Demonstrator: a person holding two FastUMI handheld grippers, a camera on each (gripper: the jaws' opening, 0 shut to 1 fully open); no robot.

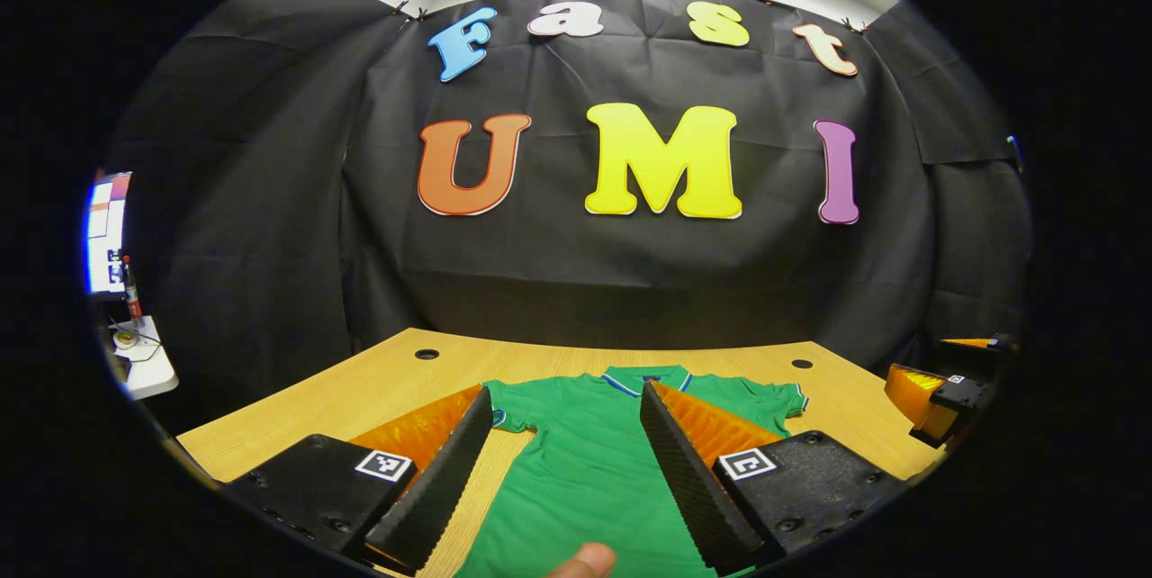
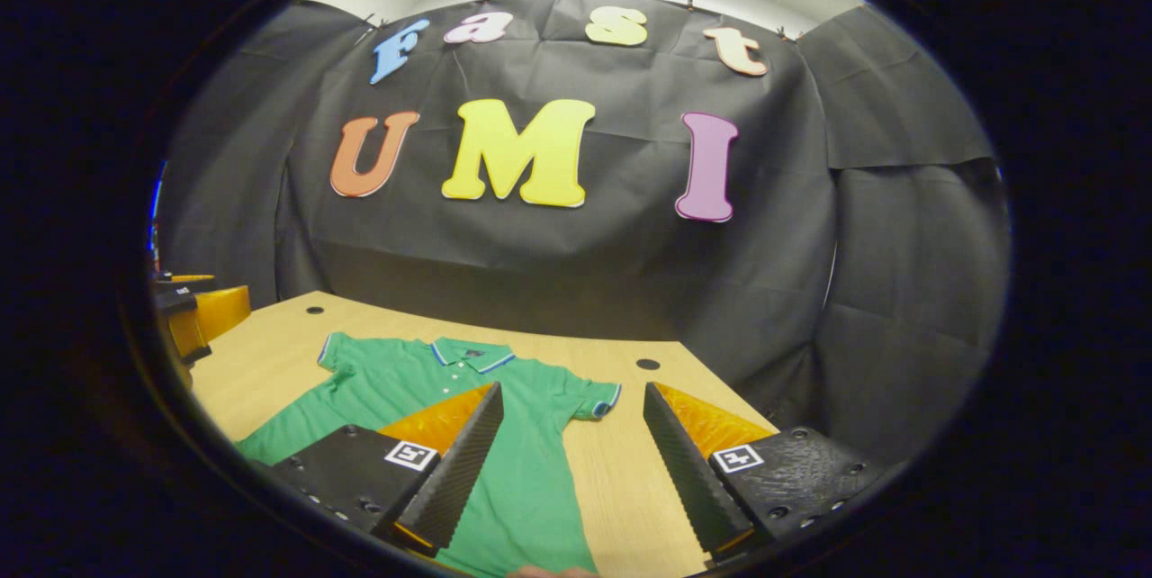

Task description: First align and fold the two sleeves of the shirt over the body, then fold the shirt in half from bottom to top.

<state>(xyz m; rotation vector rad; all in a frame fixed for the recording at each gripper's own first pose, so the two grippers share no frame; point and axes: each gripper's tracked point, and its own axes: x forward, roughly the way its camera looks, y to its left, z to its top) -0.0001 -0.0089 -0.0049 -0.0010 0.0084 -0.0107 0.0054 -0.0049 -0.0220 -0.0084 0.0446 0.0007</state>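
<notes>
A green polo shirt (image 1: 585, 461) lies flat on the wooden table (image 1: 378, 380), collar at the far end and both short sleeves spread out. My left gripper (image 1: 564, 393) hovers open over the shirt's near part, its jaws wide apart and holding nothing. A fingertip (image 1: 585, 560) shows at the bottom edge. In the right gripper view the shirt (image 2: 405, 380) lies to the left, its near sleeve (image 2: 596, 400) pointing toward the middle. My right gripper (image 2: 571, 391) is open above that sleeve side and the bare table (image 2: 621, 488). The other gripper (image 1: 945, 398) shows at the right edge.
Black cloth walls close in the table's far and side edges. Two round cable holes (image 1: 427, 353) (image 1: 801, 364) sit in the tabletop beyond the shirt. A small white stand with a screen (image 1: 112, 236) is off to the left. The left gripper (image 2: 193, 308) appears at the left edge.
</notes>
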